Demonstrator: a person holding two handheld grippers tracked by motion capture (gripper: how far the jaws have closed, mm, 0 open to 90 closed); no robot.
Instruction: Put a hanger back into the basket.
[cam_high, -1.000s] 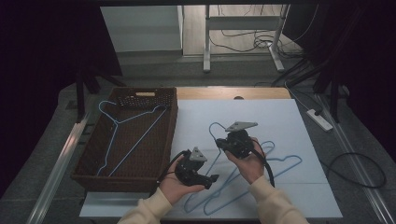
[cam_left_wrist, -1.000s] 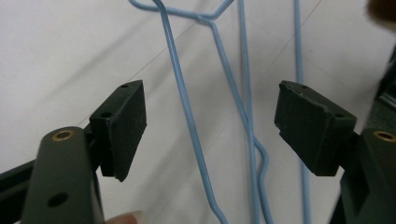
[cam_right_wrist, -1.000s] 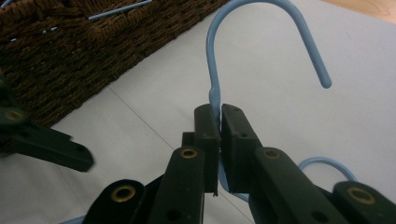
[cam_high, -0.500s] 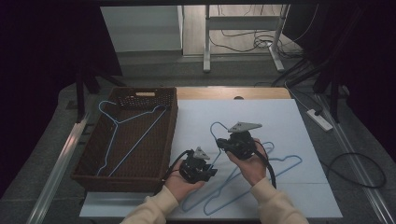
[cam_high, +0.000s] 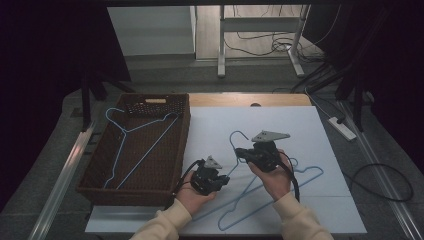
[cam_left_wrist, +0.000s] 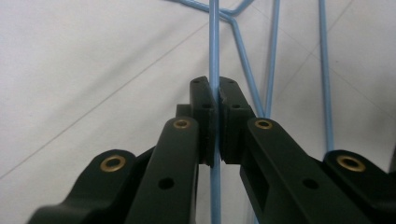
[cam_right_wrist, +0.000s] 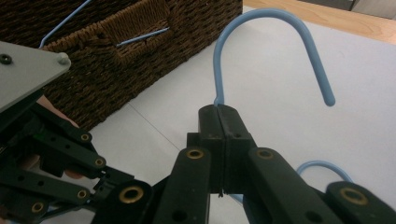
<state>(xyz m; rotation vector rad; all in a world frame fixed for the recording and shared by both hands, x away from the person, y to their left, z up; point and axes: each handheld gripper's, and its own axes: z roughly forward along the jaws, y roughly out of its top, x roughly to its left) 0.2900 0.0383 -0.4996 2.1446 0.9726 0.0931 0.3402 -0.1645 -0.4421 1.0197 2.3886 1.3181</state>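
hanger: thin light-blue wire coat hanger, curved hook up
my left gripper: pinching its straight wire
my right gripper: pressed together on its neck below the hook

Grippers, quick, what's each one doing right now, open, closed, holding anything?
Left gripper: closed on a thin straight wire of the blue wire hanger.
Right gripper: closed on the neck of the same blue wire hanger, just below its hook.

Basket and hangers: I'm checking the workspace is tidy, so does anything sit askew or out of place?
One oddity: the blue hanger in the wicker basket does not lie inside it. Its hook pokes over the far left rim, so this hanger sits slanted.
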